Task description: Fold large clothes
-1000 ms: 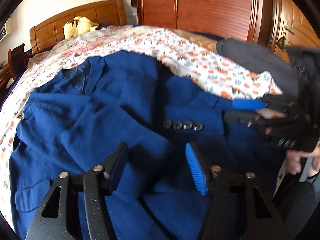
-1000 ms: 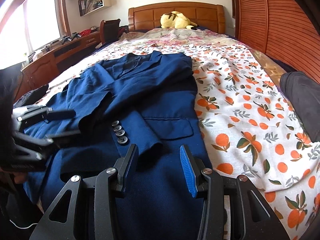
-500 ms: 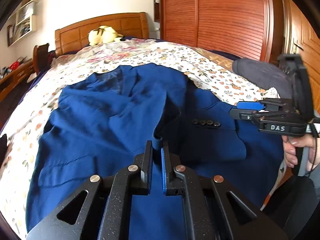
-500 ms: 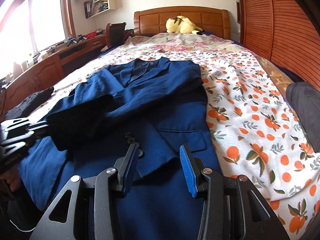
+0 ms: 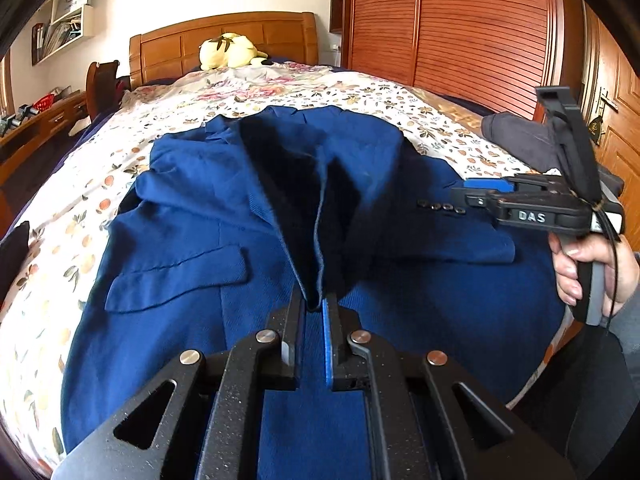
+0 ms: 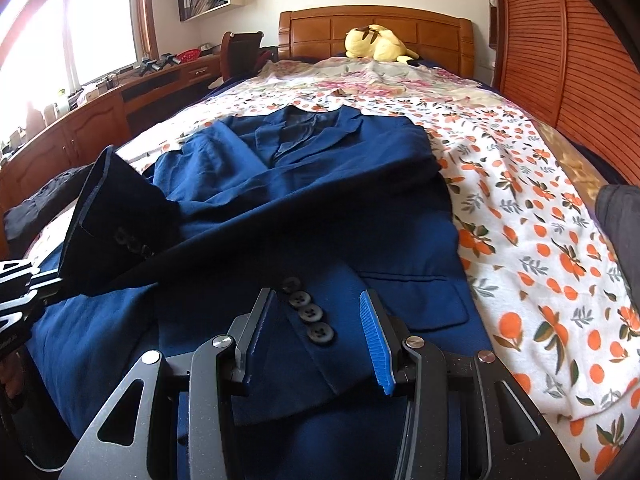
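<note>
A navy blue suit jacket [image 6: 328,200] lies face up on the bed [image 6: 520,216], spread over an orange-print sheet, collar toward the wooden headboard [image 6: 376,28]. The left claw [image 5: 314,308] is pressed together on the cuff end of one sleeve [image 5: 320,216] and holds it lifted off the jacket body, so the cloth hangs in a dark fold running back toward the shoulder. In the right wrist view that raised sleeve [image 6: 116,224] stands at the left, above the jacket's front. The right claw [image 6: 316,332] is spread, nothing between its fingers; it hovers over the other sleeve's cuff, where four dark buttons [image 6: 308,312] sit in a row. A yellow plush toy [image 6: 376,44] rests by the headboard.
</note>
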### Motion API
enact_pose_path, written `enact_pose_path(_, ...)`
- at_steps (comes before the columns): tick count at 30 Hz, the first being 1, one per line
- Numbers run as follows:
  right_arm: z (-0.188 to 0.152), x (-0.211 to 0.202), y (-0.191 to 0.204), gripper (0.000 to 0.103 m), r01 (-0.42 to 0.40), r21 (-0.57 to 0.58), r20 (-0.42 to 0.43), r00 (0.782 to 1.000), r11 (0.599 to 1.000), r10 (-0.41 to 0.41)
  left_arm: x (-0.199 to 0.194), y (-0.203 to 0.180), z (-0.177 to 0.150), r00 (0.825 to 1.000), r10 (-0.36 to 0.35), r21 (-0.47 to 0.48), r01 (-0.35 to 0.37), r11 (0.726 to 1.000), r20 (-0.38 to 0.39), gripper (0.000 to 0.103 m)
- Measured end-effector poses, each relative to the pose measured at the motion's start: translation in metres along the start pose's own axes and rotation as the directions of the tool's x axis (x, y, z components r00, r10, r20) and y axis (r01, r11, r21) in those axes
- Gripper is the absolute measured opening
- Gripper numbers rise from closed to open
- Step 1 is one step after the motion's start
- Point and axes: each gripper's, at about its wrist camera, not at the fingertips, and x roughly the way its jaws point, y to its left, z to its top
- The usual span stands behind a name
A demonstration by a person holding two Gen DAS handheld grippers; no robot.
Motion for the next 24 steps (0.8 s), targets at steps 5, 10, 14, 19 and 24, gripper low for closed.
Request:
enact_pose_path(5,0.005,0.008,0.006,0.045,-0.007,-0.018,-0.002,1.0,1.0,0.007,-0.008,0.004,-0.007,1.0,-0.004,-0.018,0.004,1.0,-0.011,0.008)
enact_pose_path(10,0.005,0.015,0.003,0.045,-0.004,-0.024,-0.01,1.0,1.0,0.004,-0.017,0.01,-0.012,1.0,0.016,-0.016,-0.017,1.0,-0.006,0.009)
enact_pose_path(14,0.004,0.015,0.003,0.045,-0.001,-0.025,-0.011,1.0,1.0,0.0,-0.024,0.021,-0.015,0.999,0.044,-0.022,-0.044,0.999,0.01,0.031)
enact_pose_path(19,0.006,0.016,0.005,0.045,-0.003,-0.019,-0.007,1.0,1.0,0.002,-0.037,0.039,-0.019,0.998,0.051,-0.059,-0.049,0.997,0.027,0.054)
enact_pose_path(24,0.008,0.018,0.01,0.045,-0.003,-0.028,-0.004,1.0,1.0,0.003,-0.046,0.056,-0.023,0.997,0.072,-0.079,-0.069,0.995,0.037,0.081)
